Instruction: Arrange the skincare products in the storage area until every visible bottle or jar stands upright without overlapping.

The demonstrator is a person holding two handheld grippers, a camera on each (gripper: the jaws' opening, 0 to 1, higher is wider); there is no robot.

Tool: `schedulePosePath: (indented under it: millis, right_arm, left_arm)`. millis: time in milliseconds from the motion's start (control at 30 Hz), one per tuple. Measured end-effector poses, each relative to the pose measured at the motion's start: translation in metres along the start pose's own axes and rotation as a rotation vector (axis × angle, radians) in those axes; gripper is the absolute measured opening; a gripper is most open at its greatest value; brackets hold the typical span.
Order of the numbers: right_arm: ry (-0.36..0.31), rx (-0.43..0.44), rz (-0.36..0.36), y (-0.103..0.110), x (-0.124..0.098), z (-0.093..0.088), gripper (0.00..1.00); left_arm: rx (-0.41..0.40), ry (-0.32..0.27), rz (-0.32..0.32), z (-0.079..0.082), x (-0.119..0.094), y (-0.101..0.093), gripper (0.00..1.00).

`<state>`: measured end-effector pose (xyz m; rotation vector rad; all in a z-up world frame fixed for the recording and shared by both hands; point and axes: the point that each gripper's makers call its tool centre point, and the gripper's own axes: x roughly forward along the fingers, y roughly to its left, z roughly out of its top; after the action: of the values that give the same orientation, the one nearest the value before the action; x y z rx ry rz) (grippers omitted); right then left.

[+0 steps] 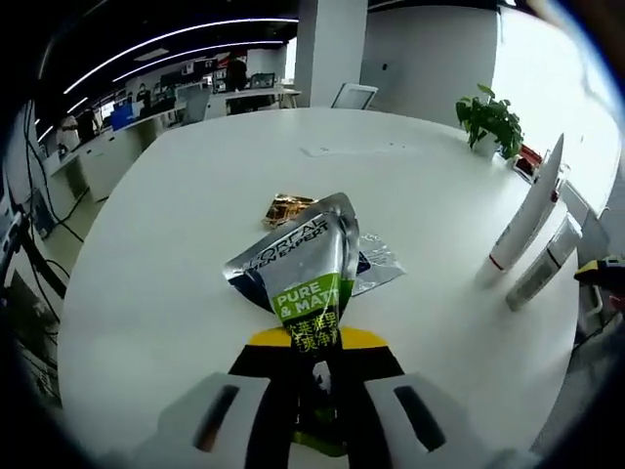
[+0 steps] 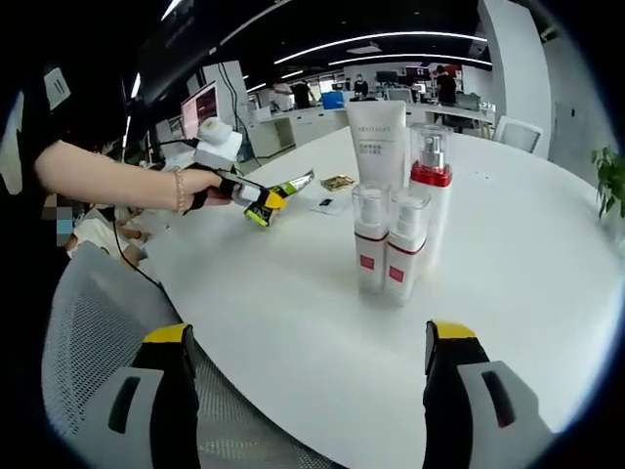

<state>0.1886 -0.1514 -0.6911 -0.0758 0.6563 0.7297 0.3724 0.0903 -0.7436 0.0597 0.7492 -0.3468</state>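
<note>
Gripping crinkled foil sachet [image 1: 311, 283], "PURE & MATTE" on green band, left gripper [image 1: 314, 391] jaws clamped, above glossy white table [image 1: 176, 244]. Right gripper [image 2: 308, 376] jaws wide, empty. Cylindrical red-banded bottles [image 2: 391, 249] upright, clustered, touching white tube [image 2: 379, 142].

A silver tube [image 1: 311, 283] with a green label is held up over the middle of the white table [image 1: 195, 225]. Four white bottles stand upright, close together, near the table's edge: a tall tube [image 2: 379, 137], a red-banded pump bottle [image 2: 431, 176], and two small bottles [image 2: 371, 239] in front.
</note>
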Motion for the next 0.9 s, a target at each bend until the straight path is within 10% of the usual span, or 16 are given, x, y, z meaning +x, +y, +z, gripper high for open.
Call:
schedulePosePath:
  millis: [900]
  right_arm:
    - [-0.067,-0.009,0.074,0.016,-0.001,0.012,0.93]
  left_arm:
    - [-0.036,-0.099,-0.041,-0.002,-0.073,-0.018,0.04]
